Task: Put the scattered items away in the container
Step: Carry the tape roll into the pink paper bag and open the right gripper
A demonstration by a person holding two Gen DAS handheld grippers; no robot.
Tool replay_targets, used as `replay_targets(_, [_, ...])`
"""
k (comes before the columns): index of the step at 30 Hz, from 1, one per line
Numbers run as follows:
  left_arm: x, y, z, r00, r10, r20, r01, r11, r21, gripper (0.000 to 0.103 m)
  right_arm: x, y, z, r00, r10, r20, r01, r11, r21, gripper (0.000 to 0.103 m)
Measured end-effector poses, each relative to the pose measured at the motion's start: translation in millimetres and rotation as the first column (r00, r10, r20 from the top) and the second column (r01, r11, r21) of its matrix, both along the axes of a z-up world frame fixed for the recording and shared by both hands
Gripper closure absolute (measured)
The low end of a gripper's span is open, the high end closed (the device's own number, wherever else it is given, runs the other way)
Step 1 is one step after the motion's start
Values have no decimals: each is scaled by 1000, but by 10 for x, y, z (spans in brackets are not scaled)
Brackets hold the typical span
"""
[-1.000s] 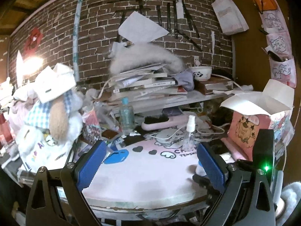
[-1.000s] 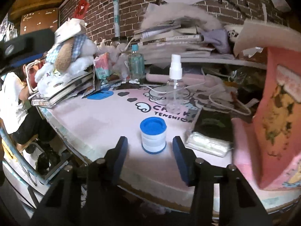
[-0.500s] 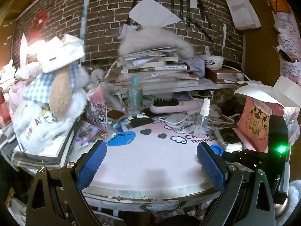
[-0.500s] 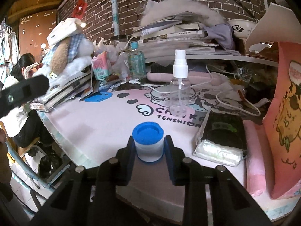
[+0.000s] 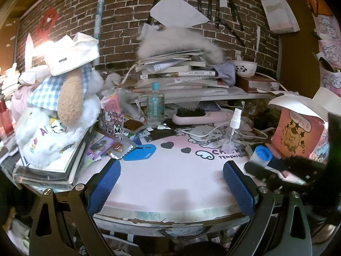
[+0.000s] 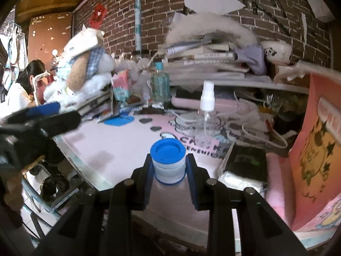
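Note:
My right gripper (image 6: 168, 168) is shut on a small white roll with a blue cap (image 6: 168, 161) and holds it slightly above the pink desk mat (image 6: 119, 140). The roll also shows in the left wrist view (image 5: 260, 154), between the right gripper's fingers at the right. The pink paper bag (image 6: 315, 149) stands open at the right, also in the left wrist view (image 5: 298, 134). A clear spray bottle (image 6: 205, 115) stands upright on the mat behind the roll. My left gripper (image 5: 170, 183) is open and empty over the mat's near edge.
A black wrapped packet (image 6: 245, 166) lies right of the roll. A pink hairbrush (image 5: 200, 116), a teal bottle (image 5: 155, 106), white cables (image 5: 213, 131) and a blue tag (image 5: 139, 152) lie further back. A plush dog on books (image 5: 57, 115) fills the left. Stacked books (image 5: 177, 72) sit behind.
My right gripper has closed on the blue-capped roll and lifted it a little. My left gripper has drawn back and swung left, staying open.

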State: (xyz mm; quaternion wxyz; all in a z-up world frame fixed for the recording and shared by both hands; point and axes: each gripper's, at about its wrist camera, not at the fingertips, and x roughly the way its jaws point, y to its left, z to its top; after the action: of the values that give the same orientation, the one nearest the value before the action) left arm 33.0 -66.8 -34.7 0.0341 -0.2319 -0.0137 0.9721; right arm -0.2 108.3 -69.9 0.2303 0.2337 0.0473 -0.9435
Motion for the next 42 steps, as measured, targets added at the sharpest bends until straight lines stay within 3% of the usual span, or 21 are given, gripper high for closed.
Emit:
replay_targets(19, [-32, 237, -16, 999, -20, 30, 20, 1000, -20, 7, 410, 380, 999, 990, 71, -126, -76, 996, -37, 76])
replay_targets(30, [-48, 302, -28, 999, -31, 40, 32, 999, -28, 7, 239, 1021, 1394, 989, -117, -89, 117, 993, -2, 76])
replay_targets(37, [-68, 333, -35, 998, -39, 52, 41, 999, -30, 7, 27, 1553, 1466, 948, -315, -42, 318, 946, 69, 76])
replay_targets(42, [-81, 421, -28, 996, -72, 51, 73, 997, -23, 7, -175, 1828, 1423, 923, -383, 38, 375, 917, 138, 76])
